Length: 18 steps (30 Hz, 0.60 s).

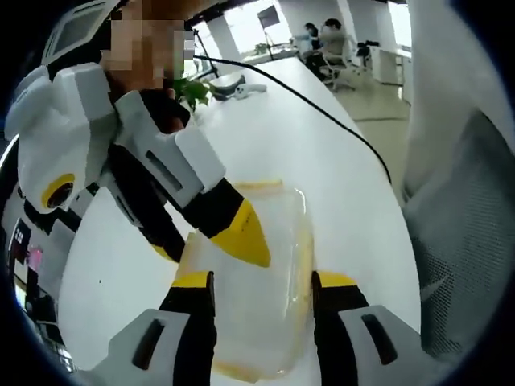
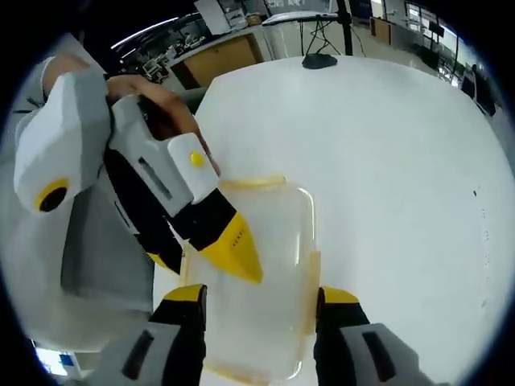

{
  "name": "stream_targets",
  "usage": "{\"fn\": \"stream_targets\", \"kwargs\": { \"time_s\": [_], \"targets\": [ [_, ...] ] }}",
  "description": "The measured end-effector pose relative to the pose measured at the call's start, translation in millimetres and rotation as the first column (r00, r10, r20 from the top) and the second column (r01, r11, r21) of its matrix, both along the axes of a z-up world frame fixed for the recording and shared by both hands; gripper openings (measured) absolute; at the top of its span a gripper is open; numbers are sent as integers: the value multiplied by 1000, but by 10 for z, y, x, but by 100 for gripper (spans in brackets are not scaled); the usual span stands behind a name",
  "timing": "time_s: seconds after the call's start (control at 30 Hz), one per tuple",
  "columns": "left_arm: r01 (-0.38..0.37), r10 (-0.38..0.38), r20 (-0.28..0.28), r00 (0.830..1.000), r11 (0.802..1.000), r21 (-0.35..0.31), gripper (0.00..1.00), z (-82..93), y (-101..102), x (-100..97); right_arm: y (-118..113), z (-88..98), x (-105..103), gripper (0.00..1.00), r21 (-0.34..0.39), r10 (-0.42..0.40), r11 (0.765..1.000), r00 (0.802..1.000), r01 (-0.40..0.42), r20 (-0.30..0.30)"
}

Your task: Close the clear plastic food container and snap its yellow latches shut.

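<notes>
The clear rectangular plastic food container (image 1: 256, 273) with yellow latches (image 1: 306, 261) lies on the white surface (image 1: 322, 161) between both open tongs (image 1: 264, 283) (image 2: 263, 296), at twelve o'clock from each, probably light, slippery, best pressed at its latch edges.

A long white table (image 1: 322, 153) runs from the lower middle toward the top of the left gripper view. A thin black cable (image 1: 338, 121) snakes across it from upper left to right. A small green leafy plant (image 1: 195, 91) sits at upper left. White mesh fabric (image 1: 467, 241) covers the right edge. Seated people at desks (image 1: 326, 40) appear at the top.

In the right gripper view, a black round-based stand (image 2: 320, 58) sits at the table's top edge, with a wooden counter (image 2: 221, 55) behind.
</notes>
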<state>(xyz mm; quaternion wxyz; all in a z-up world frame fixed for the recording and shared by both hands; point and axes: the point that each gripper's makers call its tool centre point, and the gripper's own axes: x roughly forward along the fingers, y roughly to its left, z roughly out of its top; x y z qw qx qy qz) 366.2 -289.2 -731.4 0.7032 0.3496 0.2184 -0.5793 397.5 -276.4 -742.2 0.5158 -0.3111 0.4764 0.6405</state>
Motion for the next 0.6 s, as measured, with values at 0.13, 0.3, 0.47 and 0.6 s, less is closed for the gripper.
{"fn": "stream_targets", "kwargs": {
  "time_s": [0.13,0.3,0.47,0.6],
  "targets": [
    [-26,24,-58,998,999,-34,45,38,-12,5,-16,32,-4,52,23,-1,1000,999,0,36],
    [-52,48,-91,995,998,-38,47,66,40,36,-24,137,5,56,97,-28,995,996,20,82],
    [-50,44,-109,993,997,-57,48,196,137,103,-59,239,-25,59,142,-61,989,992,45,110],
    [-79,64,-190,980,994,-75,52,264,218,144,-119,282,-52,63,153,-70,987,987,48,145]
  ]
}}
